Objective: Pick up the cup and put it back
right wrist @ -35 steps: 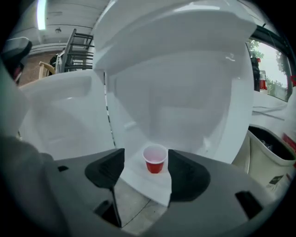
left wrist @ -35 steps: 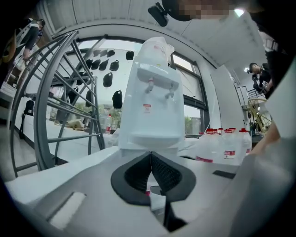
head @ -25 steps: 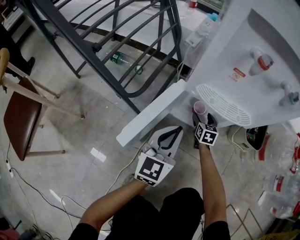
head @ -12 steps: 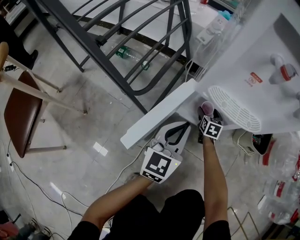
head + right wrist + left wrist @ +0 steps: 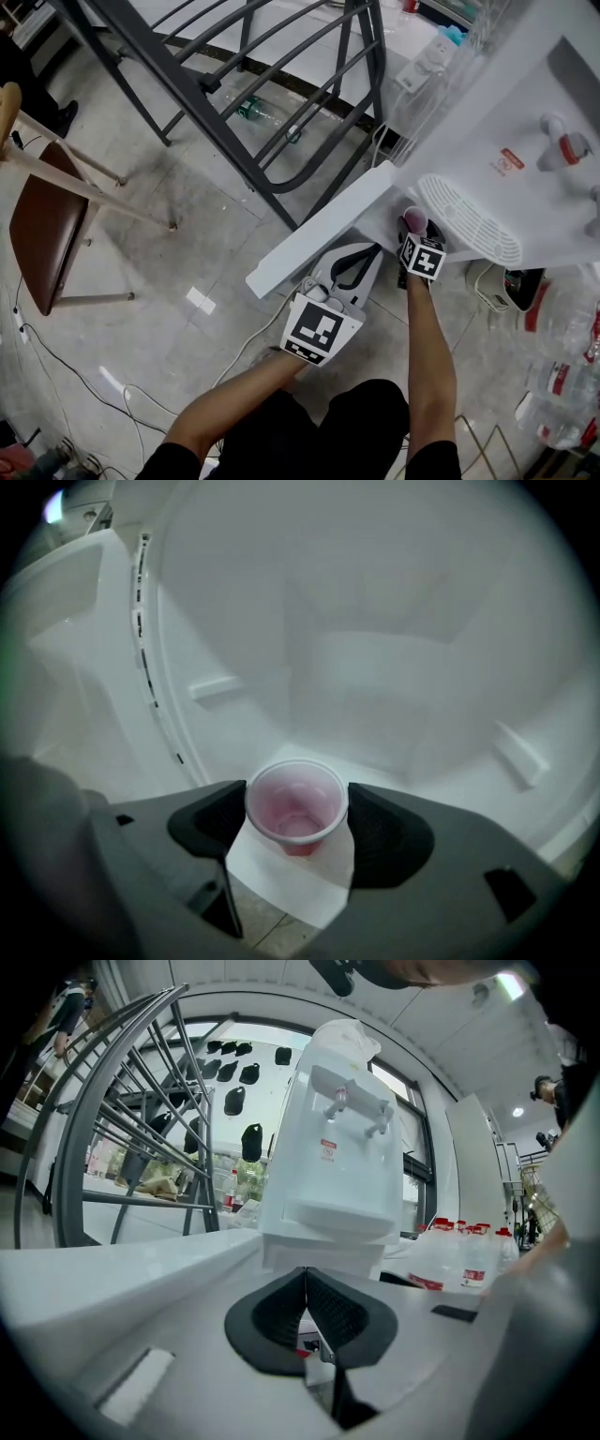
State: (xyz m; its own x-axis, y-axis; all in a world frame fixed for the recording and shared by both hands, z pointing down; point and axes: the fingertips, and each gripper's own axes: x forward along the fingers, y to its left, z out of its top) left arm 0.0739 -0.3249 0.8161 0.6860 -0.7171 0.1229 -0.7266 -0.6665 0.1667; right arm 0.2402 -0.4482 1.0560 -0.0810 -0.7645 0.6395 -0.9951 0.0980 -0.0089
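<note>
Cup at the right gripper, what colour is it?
The cup is translucent pink with a pale rim; the right gripper view shows it best.

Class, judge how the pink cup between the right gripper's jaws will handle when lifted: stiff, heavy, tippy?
The cup looks thin and translucent, so it probably squashes if the right gripper squeezes hard. It appears empty, so likely light. Narrower at the base than the rim, it may tip easily.
</note>
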